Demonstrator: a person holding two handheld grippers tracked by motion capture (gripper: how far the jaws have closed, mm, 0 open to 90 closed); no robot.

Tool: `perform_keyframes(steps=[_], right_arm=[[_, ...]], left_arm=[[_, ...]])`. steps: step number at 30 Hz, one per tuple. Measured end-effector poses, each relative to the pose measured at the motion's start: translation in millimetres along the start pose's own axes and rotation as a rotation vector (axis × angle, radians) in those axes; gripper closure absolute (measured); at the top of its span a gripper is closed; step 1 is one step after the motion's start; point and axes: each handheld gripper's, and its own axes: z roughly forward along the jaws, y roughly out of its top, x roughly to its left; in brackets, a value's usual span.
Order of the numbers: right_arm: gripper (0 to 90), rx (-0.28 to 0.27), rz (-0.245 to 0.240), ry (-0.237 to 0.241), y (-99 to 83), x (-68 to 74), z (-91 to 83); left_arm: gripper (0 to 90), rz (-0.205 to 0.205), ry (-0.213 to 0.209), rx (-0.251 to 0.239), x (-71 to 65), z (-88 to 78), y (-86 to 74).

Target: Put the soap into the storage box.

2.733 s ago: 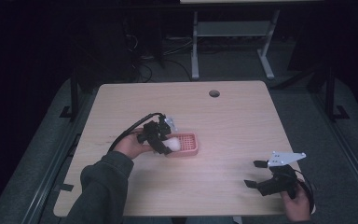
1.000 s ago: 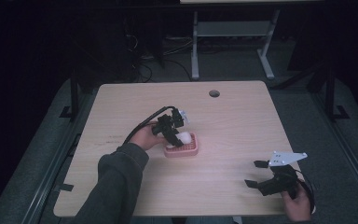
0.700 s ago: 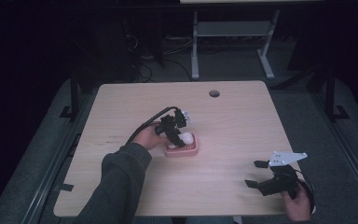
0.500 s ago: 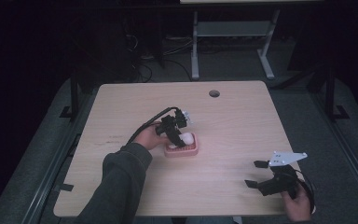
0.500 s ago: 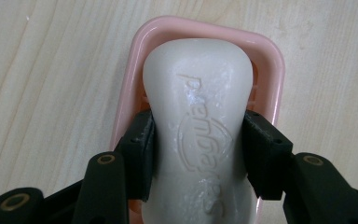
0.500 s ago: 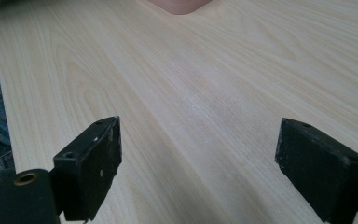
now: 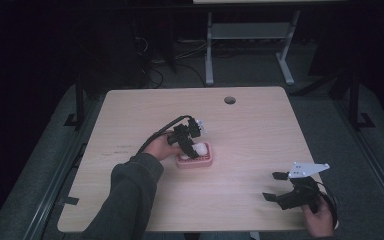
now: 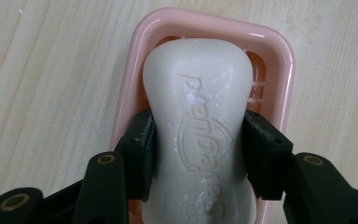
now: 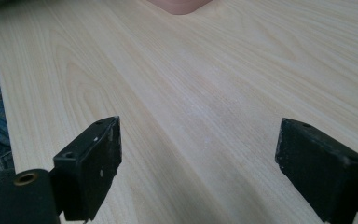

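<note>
A white bar of soap (image 8: 200, 126) with raised lettering is clamped between the black jaws of my left gripper (image 8: 198, 154), which is shut on it. The bar hangs just over, or rests in, a pink slotted soap dish (image 8: 279, 56); I cannot tell whether it touches. In the high view the left gripper (image 7: 189, 142) is over the pink dish (image 7: 206, 161) near the table's middle, with the soap (image 7: 199, 149) between its jaws. My right gripper (image 7: 285, 187) stands open at the table's front right corner, its jaws (image 9: 200, 172) wide apart over bare wood.
The light wooden table (image 7: 250, 125) has a round cable hole (image 7: 229, 100) near its far edge. A metal stand (image 7: 245, 35) and cables lie on the dark floor behind. The dish's edge (image 9: 179, 5) shows far ahead in the right gripper view.
My left gripper carried the soap to the right, from beside the dish's left end to over the dish. The right gripper has stayed put.
</note>
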Motion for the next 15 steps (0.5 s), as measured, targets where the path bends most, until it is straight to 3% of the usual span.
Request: perform_keyframes(steps=[15], right_arm=[[14.2, 0.0, -0.002, -0.001, 0.6, 0.7, -0.2]], left_arm=[[49.2, 0.005, 0.003, 0.009, 0.0, 2.2, 0.3]])
